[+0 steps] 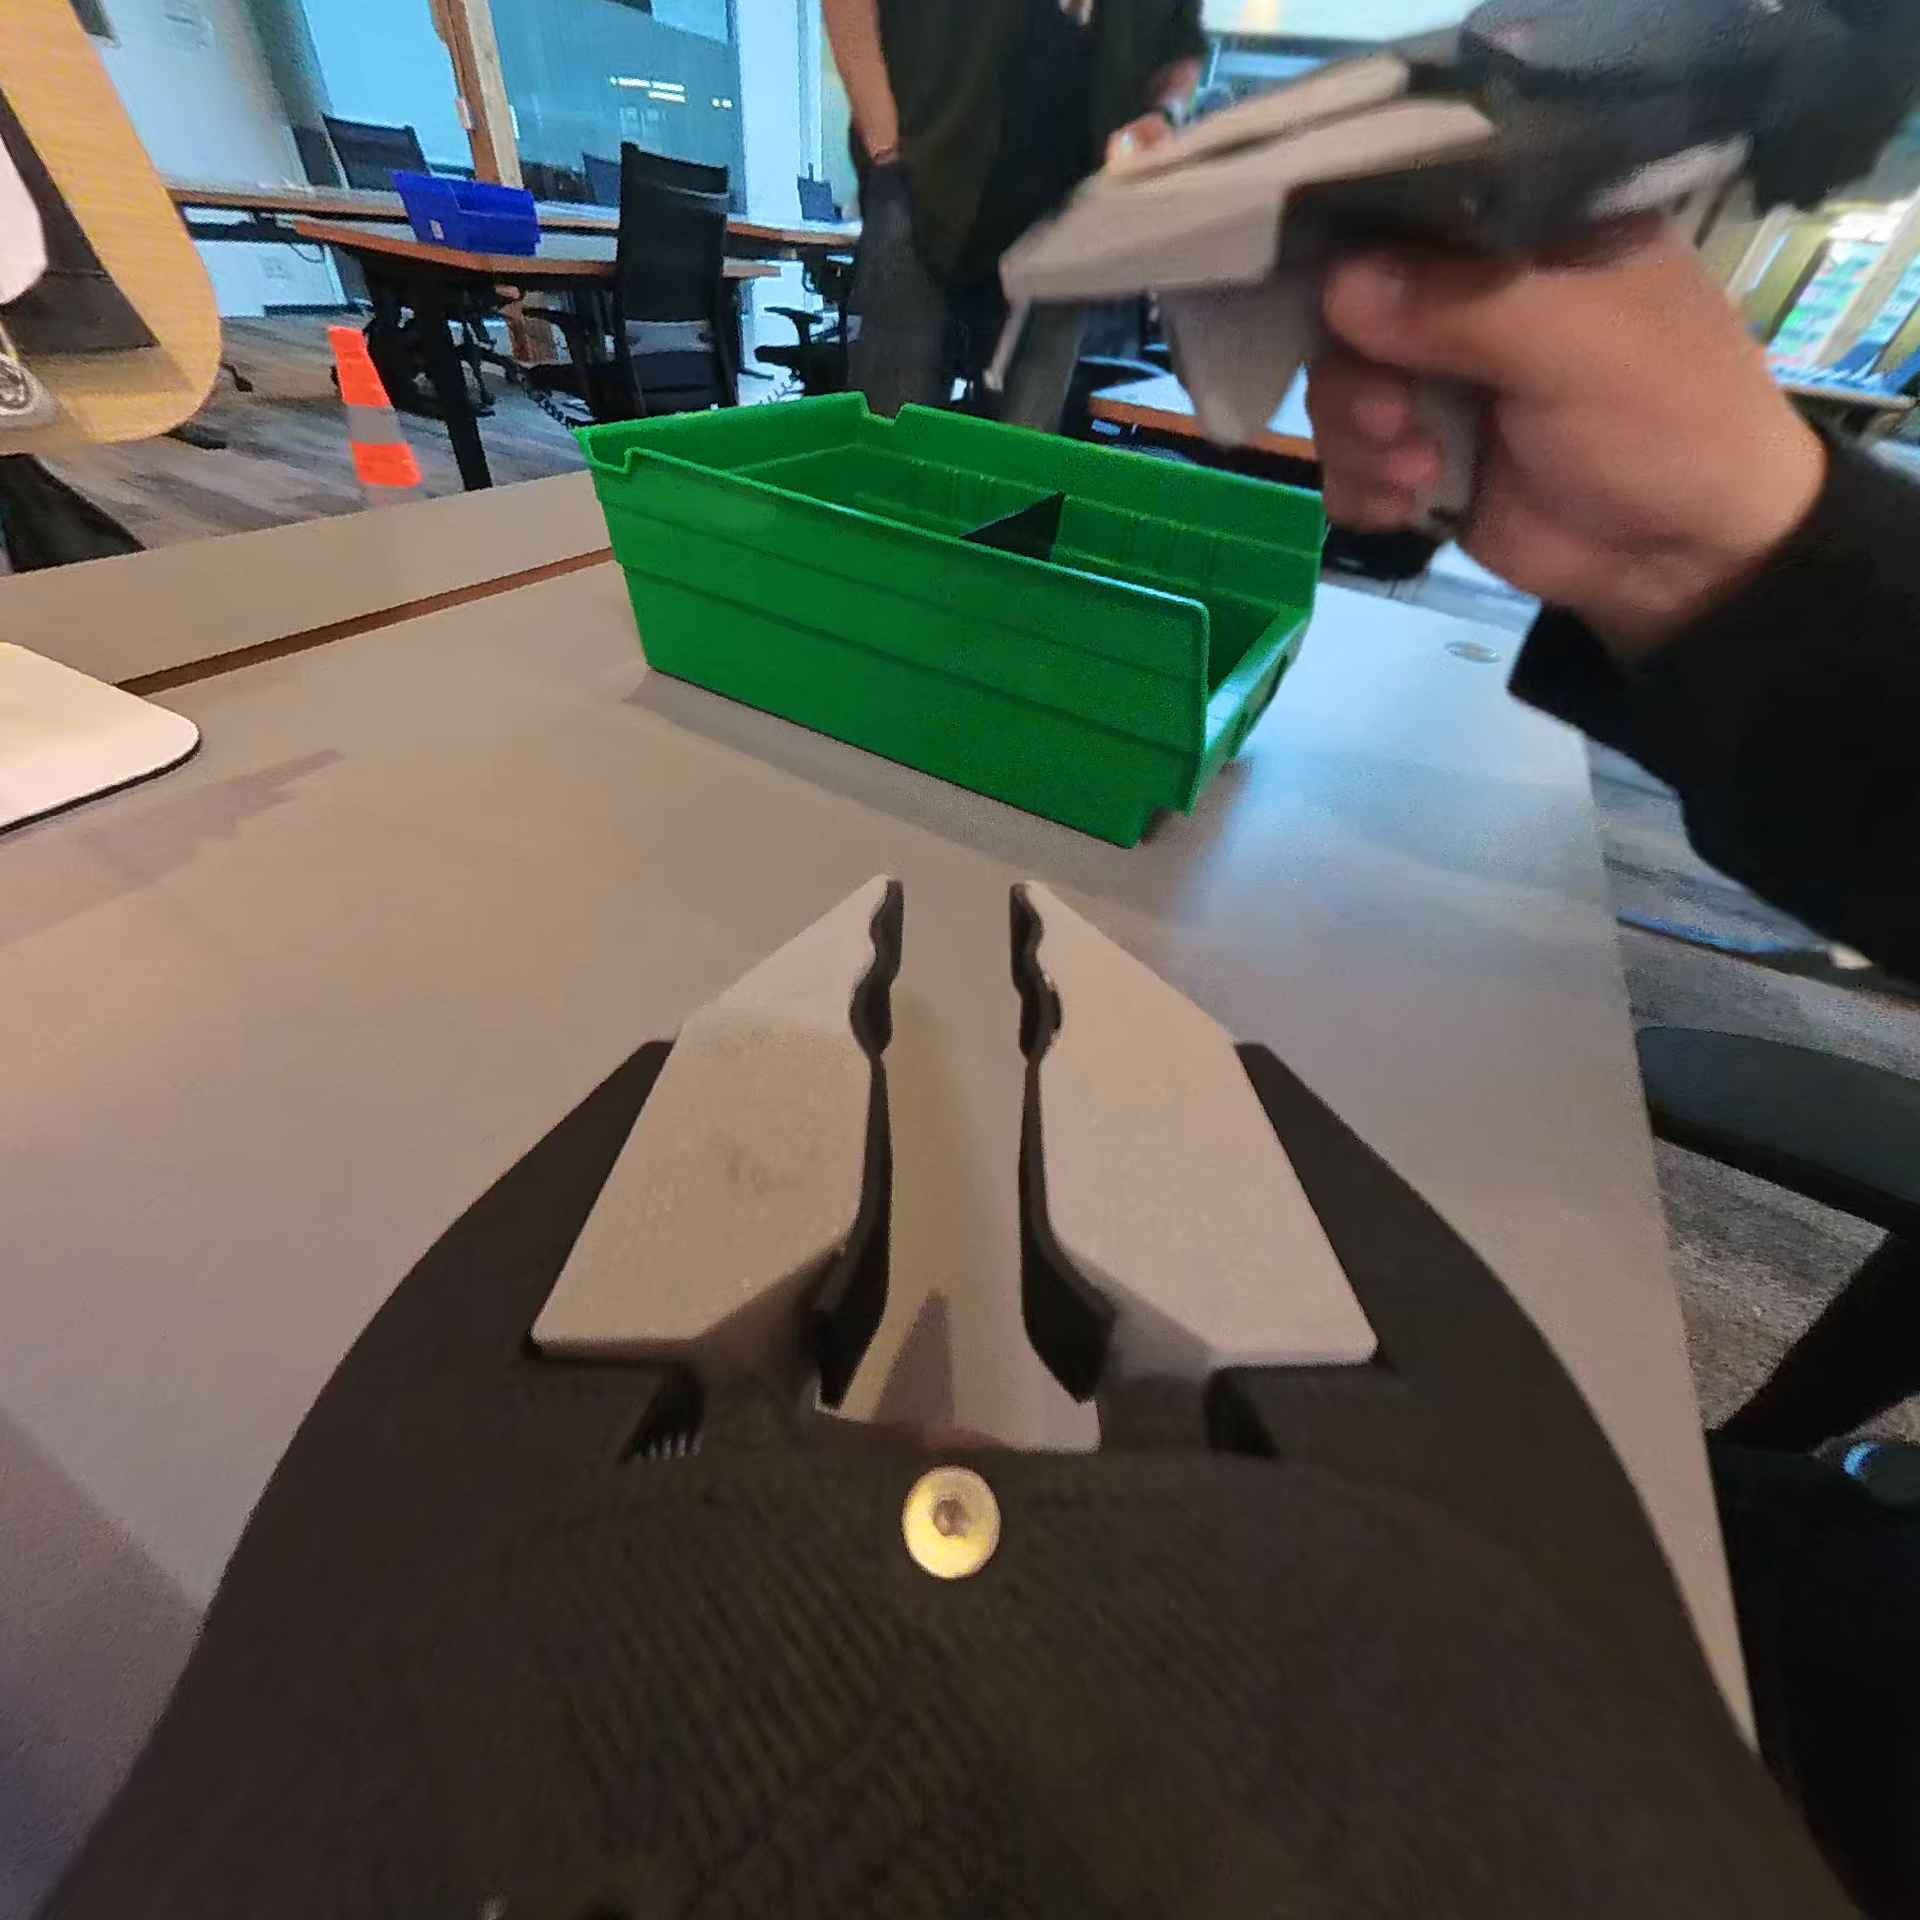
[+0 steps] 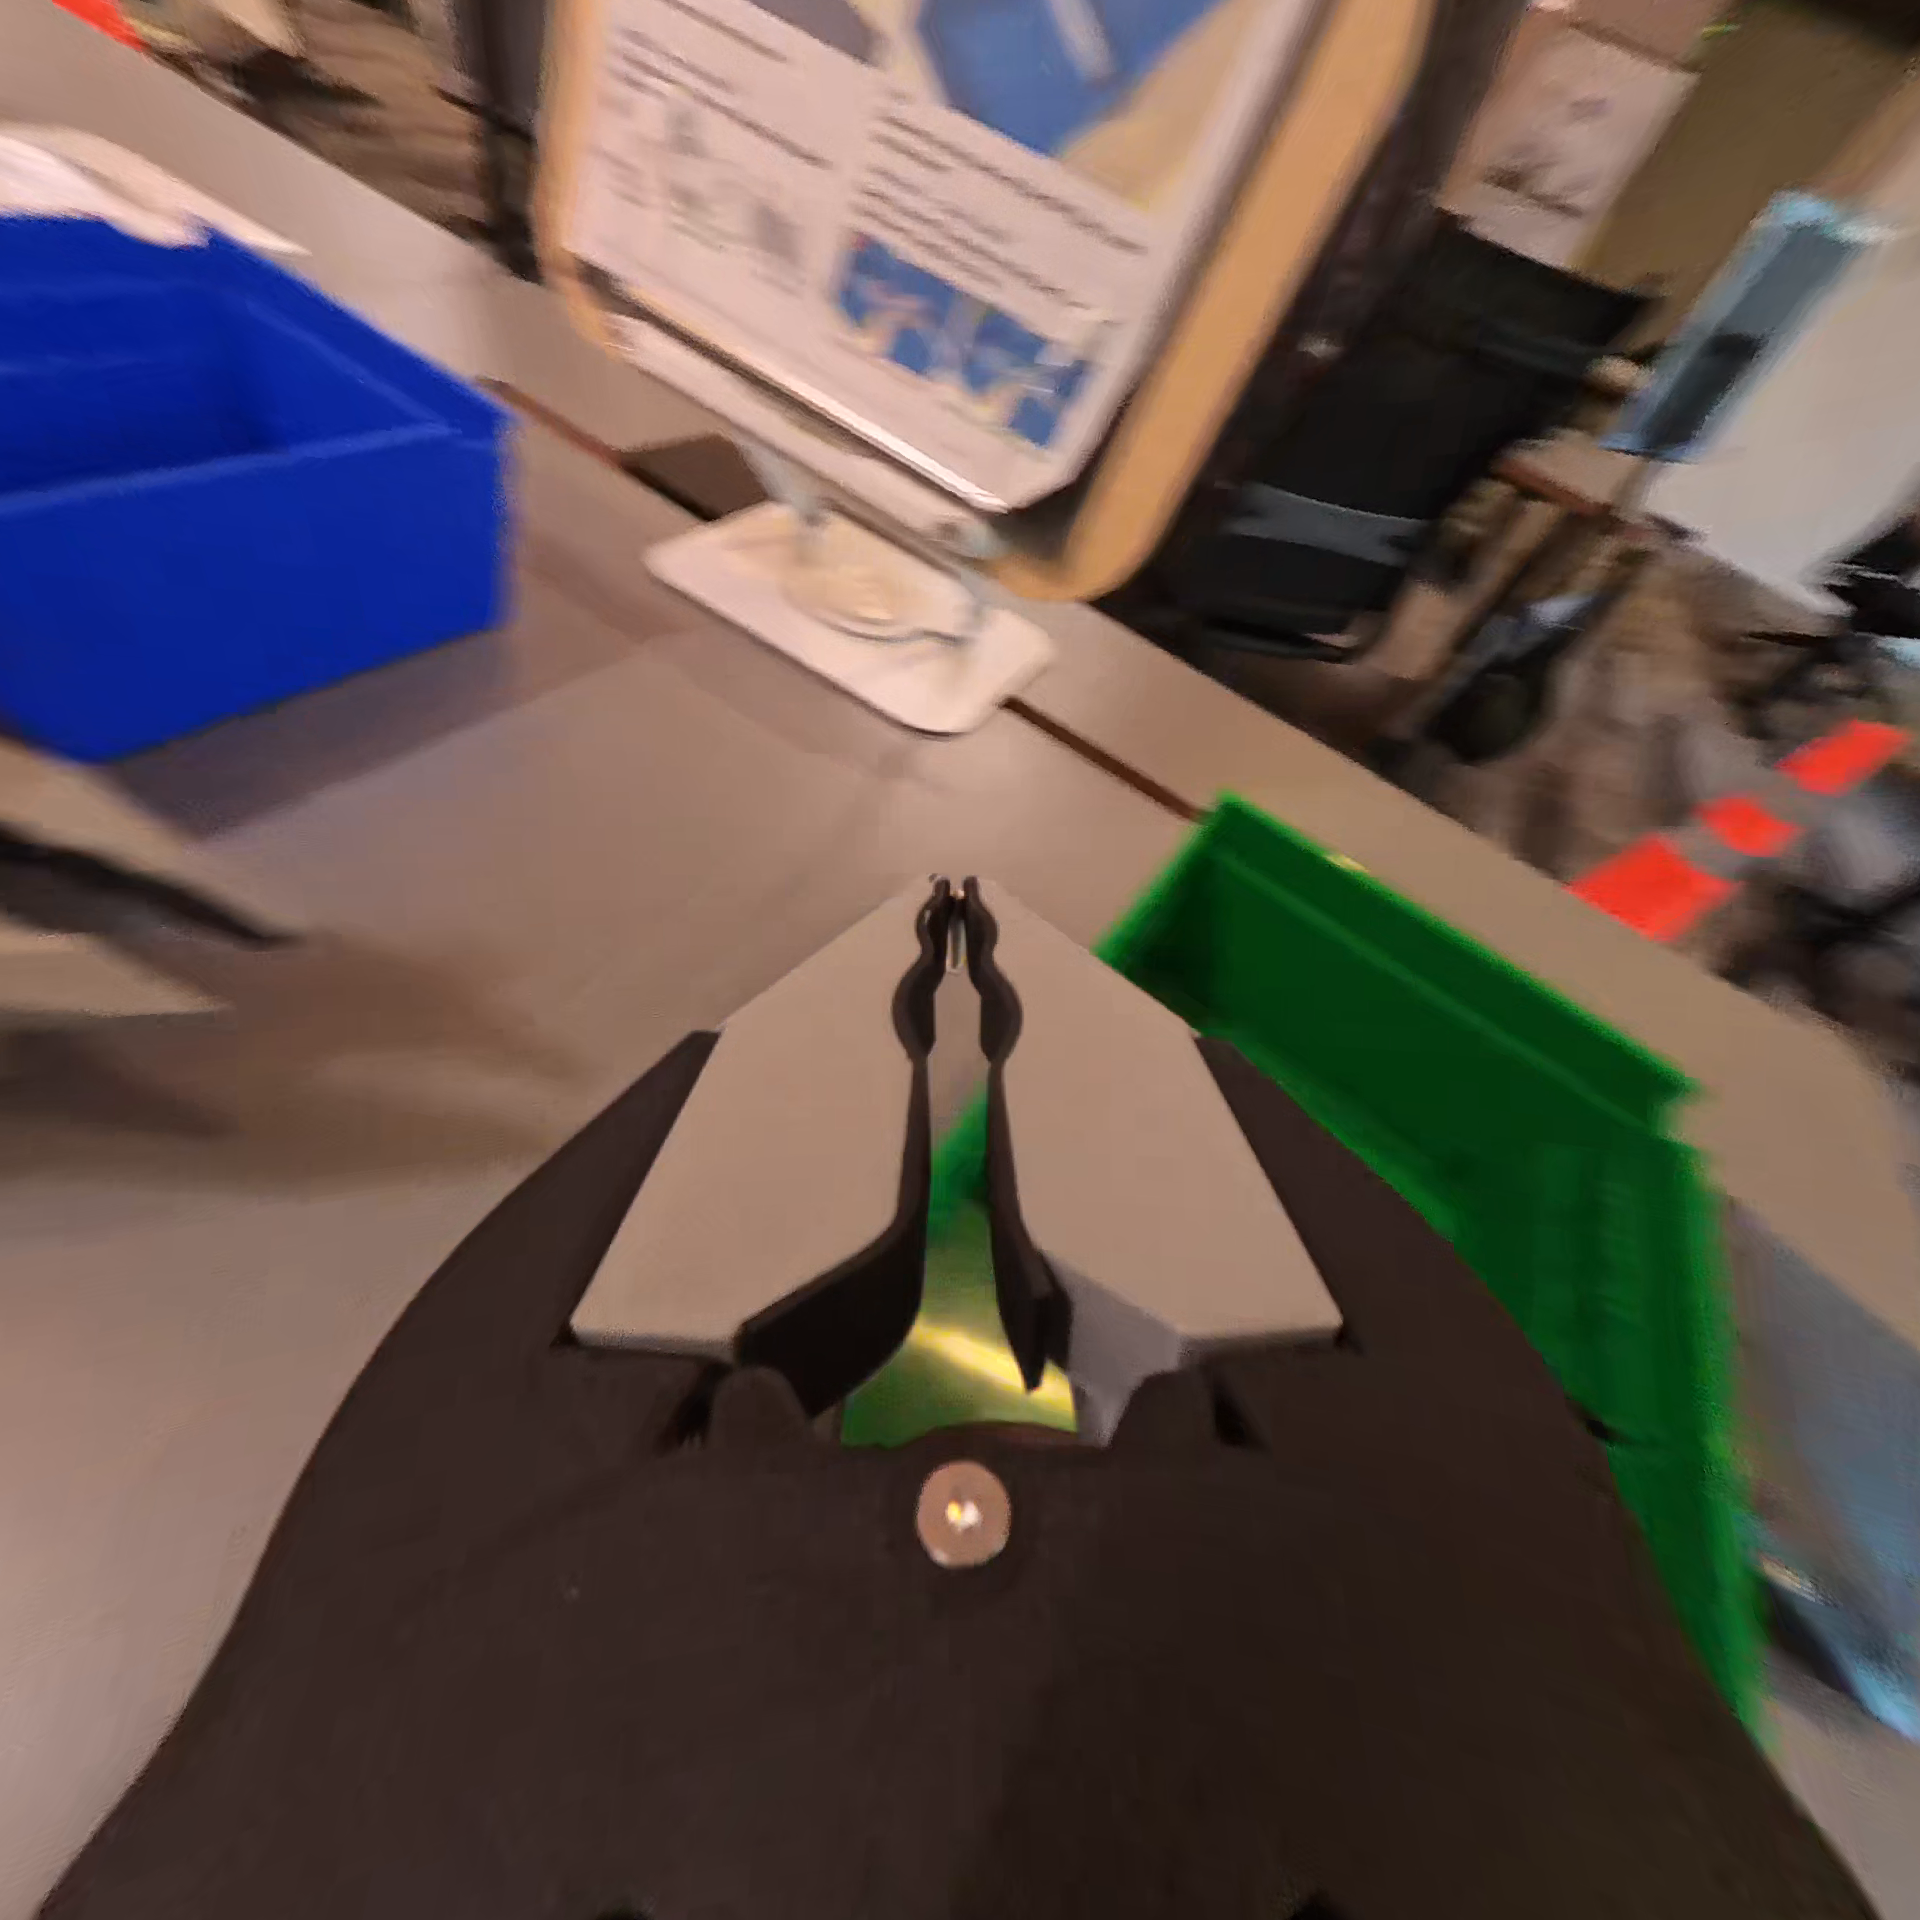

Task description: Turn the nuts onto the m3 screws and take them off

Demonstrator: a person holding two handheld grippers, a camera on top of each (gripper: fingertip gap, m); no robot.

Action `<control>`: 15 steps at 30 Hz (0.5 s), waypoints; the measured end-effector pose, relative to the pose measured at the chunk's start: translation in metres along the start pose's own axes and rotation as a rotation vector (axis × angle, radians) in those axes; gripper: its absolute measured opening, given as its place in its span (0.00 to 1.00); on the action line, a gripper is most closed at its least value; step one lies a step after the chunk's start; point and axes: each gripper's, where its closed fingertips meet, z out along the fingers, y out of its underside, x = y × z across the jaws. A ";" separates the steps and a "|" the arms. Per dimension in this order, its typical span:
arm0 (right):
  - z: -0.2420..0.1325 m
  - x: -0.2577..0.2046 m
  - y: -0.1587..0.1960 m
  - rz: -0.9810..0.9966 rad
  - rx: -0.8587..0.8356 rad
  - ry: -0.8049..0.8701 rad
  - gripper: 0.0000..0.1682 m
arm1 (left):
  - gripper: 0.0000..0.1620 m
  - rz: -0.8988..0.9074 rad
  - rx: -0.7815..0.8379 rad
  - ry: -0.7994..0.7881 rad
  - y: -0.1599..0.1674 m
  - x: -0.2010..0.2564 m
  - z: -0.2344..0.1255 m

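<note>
bin (image 1: pixel 914 665) on table (image 1: pixel 416 935), ahead of left gripper (image 1: pixel 956 904) | stand base (image 1: pixel 62 727) at table's left | right gripper (image 1: pixel 1049 260) above bin

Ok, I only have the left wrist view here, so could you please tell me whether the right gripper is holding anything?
Observer: Yes. The right gripper is shut on a small silvery part pinched at its very tips. It is too small to tell whether it is a screw or a nut.
Operator: Thank you. Is there any bin on our table besides the green one?
Observer: Yes. A blue bin sits on the table to the left of that gripper, with the green bin on its right.
</note>
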 end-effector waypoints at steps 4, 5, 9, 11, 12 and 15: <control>0.023 0.080 0.017 0.004 -0.125 0.160 0.00 | 0.10 0.028 -0.039 -0.021 0.006 -0.002 0.002; 0.029 0.098 0.022 0.007 -0.147 0.207 0.00 | 0.10 0.033 -0.045 -0.026 0.007 -0.002 0.003; 0.053 0.134 0.068 0.076 -0.334 0.267 0.14 | 0.09 0.041 -0.057 -0.043 0.010 -0.005 0.003; 0.054 0.136 0.081 0.111 -0.374 0.283 0.24 | 0.09 0.029 -0.051 -0.045 0.009 -0.007 0.002; 0.052 0.132 0.076 0.120 -0.328 0.281 0.23 | 0.09 0.021 -0.050 -0.046 0.009 -0.008 0.001; 0.040 0.104 0.045 0.158 -0.158 0.209 0.22 | 0.08 0.005 -0.063 -0.048 0.011 -0.009 0.002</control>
